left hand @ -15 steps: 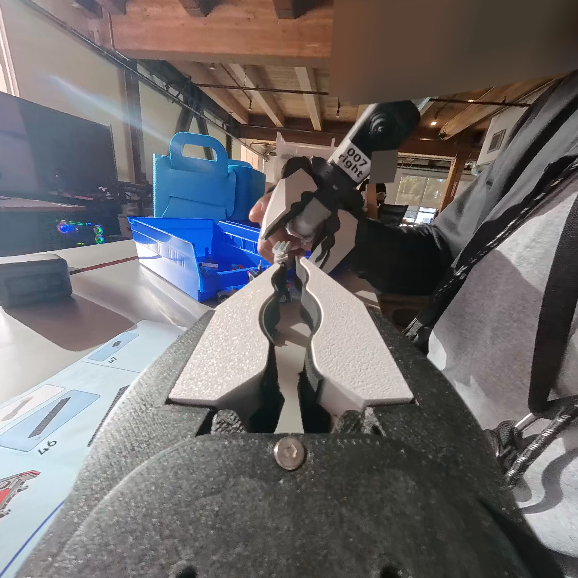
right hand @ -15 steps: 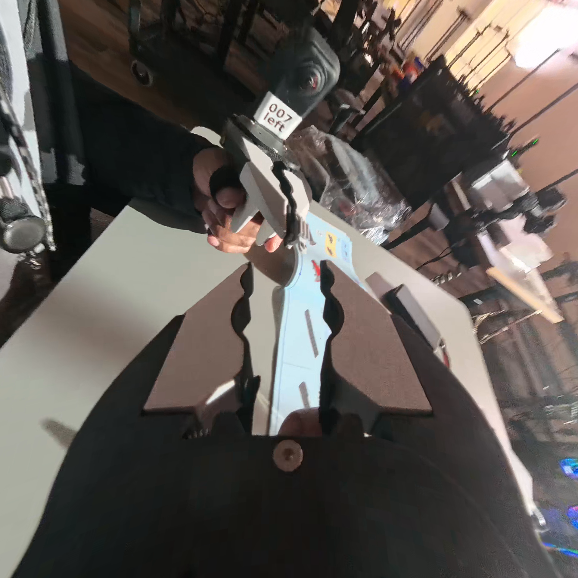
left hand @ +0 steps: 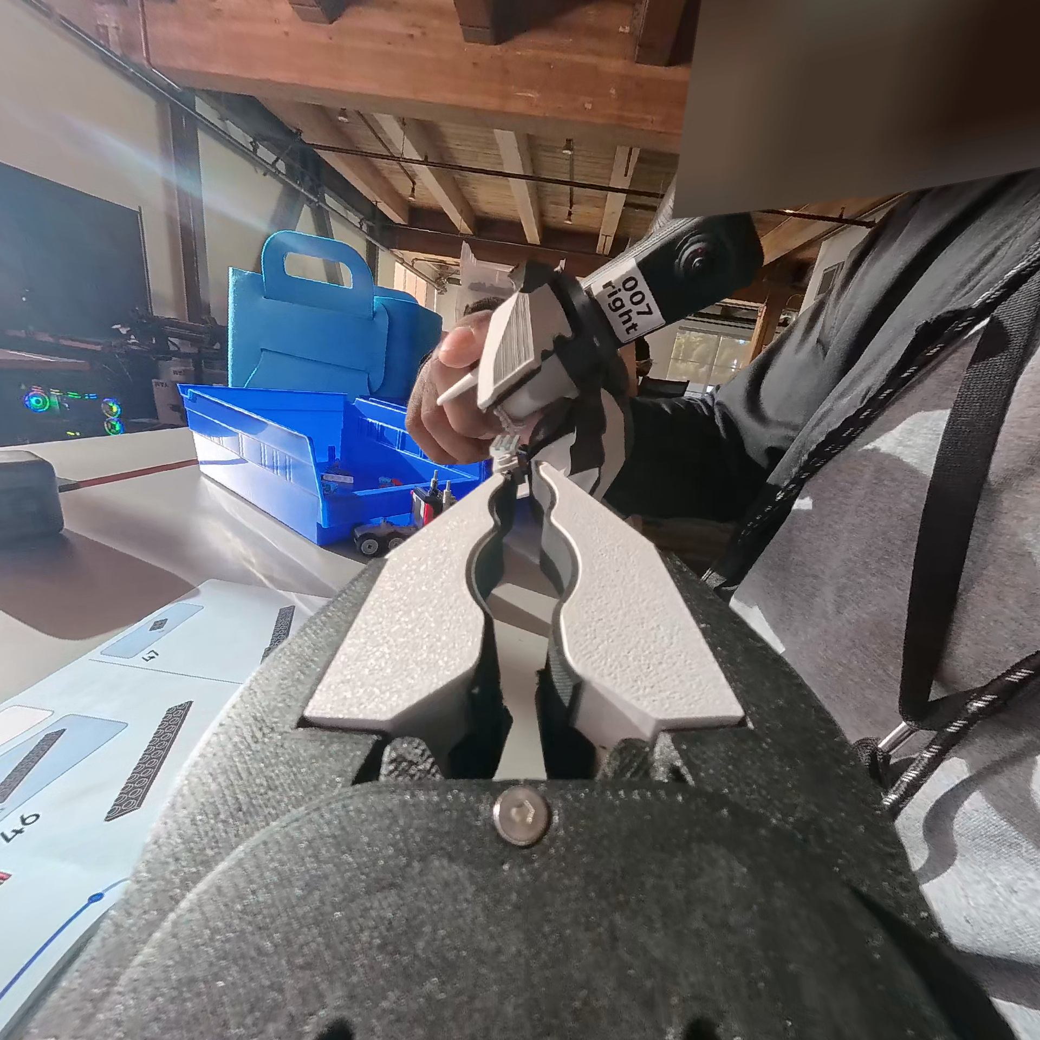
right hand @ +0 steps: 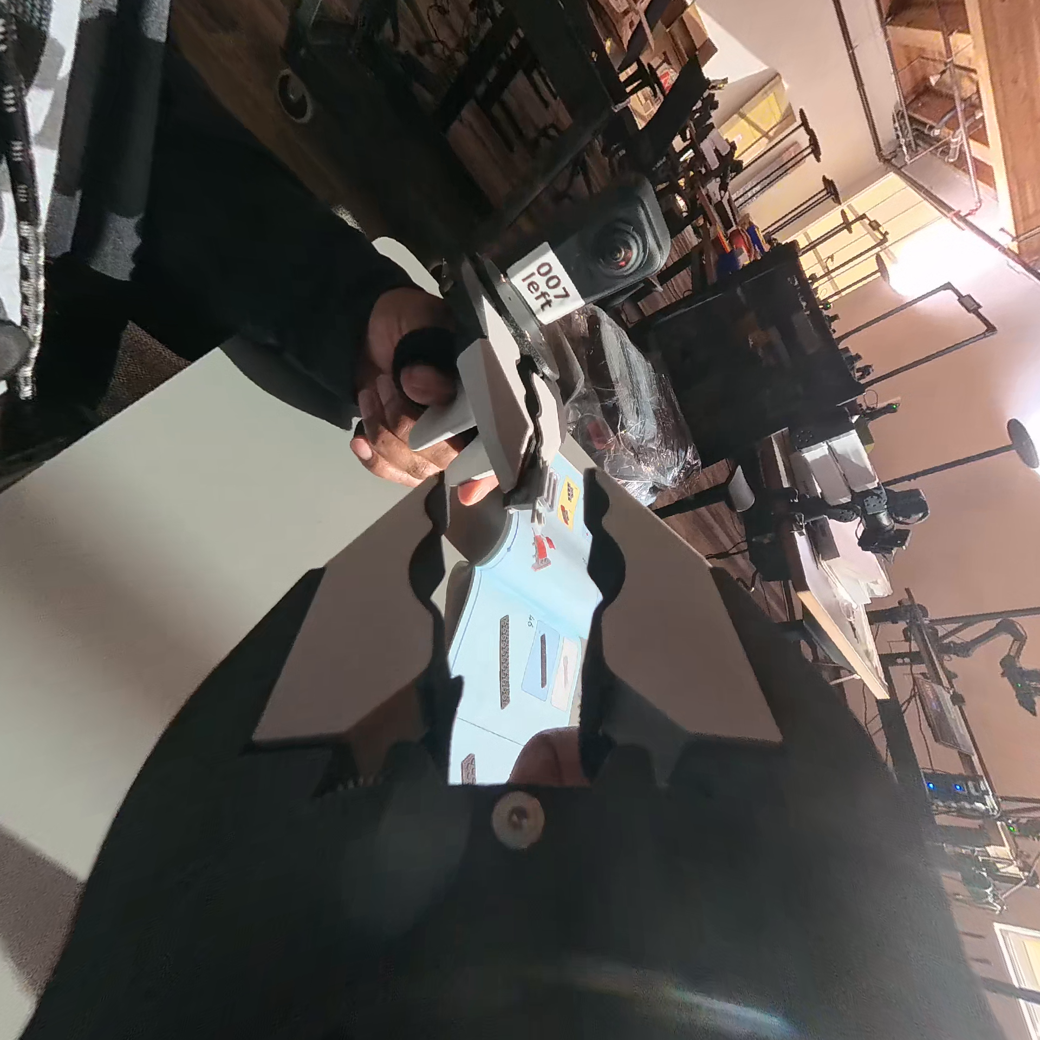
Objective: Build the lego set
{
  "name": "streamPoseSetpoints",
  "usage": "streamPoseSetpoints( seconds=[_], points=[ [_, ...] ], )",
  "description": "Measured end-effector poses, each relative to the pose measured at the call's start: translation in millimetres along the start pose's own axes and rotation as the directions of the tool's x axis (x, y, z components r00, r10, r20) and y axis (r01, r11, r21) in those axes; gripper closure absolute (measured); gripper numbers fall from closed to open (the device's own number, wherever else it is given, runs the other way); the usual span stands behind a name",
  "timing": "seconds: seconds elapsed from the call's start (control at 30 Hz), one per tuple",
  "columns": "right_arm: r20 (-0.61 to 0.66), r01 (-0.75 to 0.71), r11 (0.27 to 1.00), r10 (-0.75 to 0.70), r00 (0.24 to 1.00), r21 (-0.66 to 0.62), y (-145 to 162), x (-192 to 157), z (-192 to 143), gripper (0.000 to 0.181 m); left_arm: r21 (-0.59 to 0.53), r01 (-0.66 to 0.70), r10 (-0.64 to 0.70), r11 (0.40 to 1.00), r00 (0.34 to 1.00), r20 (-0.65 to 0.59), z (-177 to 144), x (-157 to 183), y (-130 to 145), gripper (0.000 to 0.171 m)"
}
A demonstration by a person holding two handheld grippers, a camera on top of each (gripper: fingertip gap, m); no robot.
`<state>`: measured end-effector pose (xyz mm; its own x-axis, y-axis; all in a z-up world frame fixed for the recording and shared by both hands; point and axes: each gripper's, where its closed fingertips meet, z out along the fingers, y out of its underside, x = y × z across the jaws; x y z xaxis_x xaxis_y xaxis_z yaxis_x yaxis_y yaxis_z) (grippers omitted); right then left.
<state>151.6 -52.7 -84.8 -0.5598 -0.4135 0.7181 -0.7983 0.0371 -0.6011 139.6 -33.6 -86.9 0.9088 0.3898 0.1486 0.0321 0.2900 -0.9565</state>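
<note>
So the right gripper's point(right hand: 512, 488) fingers now gape wider than a moment ago, gripping nothing. The small grey lego piece point(left hand: 508, 450) stays pinched in the left gripper's point(left hand: 524, 473) fingers above the desk point(right hand: 169, 506). Probably a re-grip coming.

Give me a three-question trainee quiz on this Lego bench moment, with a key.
1. True or false: the right gripper is shut.
2. The bin behind the wheeled model is: A red, B blue, C green.
3. What does the left gripper hold?

Key: 1 false, its jaws stand wide apart; 2 B; 3 a small grey Lego piece.
</note>
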Motion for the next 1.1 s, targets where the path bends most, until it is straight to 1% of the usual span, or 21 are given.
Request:
streamPoseSetpoints(
  seconds=[0.27, 0.43, 0.53, 0.6, 0.77, 0.87, 0.97, 1.1],
  points=[
    [-0.002, 0.017, 1.000, -0.017, 1.000, -0.014, 4.5, -0.4, 4.2, 0.147, 0.012, 0.010, -0.009, 1.000, 1.000, -0.027, -1.2, 3.3, -2.4, 0.166],
    [-0.038, 0.016, 1.000, -0.016, 0.999, -0.003, 4.0, 4.0, 4.9, 0.160, 0.014, 0.030, -0.029, 0.999, 0.999, -0.043, -1.5, 4.4, -2.6, 0.166],
    [-0.053, 0.027, 1.000, -0.027, 0.998, -0.005, 4.0, 5.0, 6.2, 0.160, 0.023, 0.068, -0.066, 0.997, 0.996, -0.056, -2.8, 3.6, -3.6, 0.166],
    [-0.065, 0.043, 0.999, -0.044, 0.997, -0.009, 4.4, 5.4, 7.0, 0.160, 0.026, 0.100, -0.098, 0.995, 0.993, -0.065, -3.6, 2.7, -3.8, 0.166],
    [-0.089, 0.095, 0.995, -0.098, 0.991, -0.040, 8.1, 6.1, 9.0, 0.160, 0.030, 0.231, -0.227, 0.973, 0.969, -0.101, -5.0, -1.2, -2.1, 0.166],
    [-0.094, 0.124, 0.990, -0.130, 0.987, -0.071, 13.9, 5.6, 10.4, 0.160, 0.023, 0.326, -0.322, 0.945, 0.940, -0.114, -5.4, -6.2, 1.6, 0.166],
    [-0.100, 0.117, 0.991, -0.122, 0.987, -0.062, 14.1, 6.2, 10.0, 0.160, 0.020, 0.388, -0.382, 0.921, 0.914, -0.137, -5.3, -6.6, 0.9, 0.166],
    [-0.105, 0.144, 0.987, -0.152, 0.983, -0.077, 16.0, 7.5, 10.1, 0.161, 0.018, 0.484, -0.475, 0.875, 0.865, -0.159, -5.2, -9.4, 0.4, 0.167]
  ],
)
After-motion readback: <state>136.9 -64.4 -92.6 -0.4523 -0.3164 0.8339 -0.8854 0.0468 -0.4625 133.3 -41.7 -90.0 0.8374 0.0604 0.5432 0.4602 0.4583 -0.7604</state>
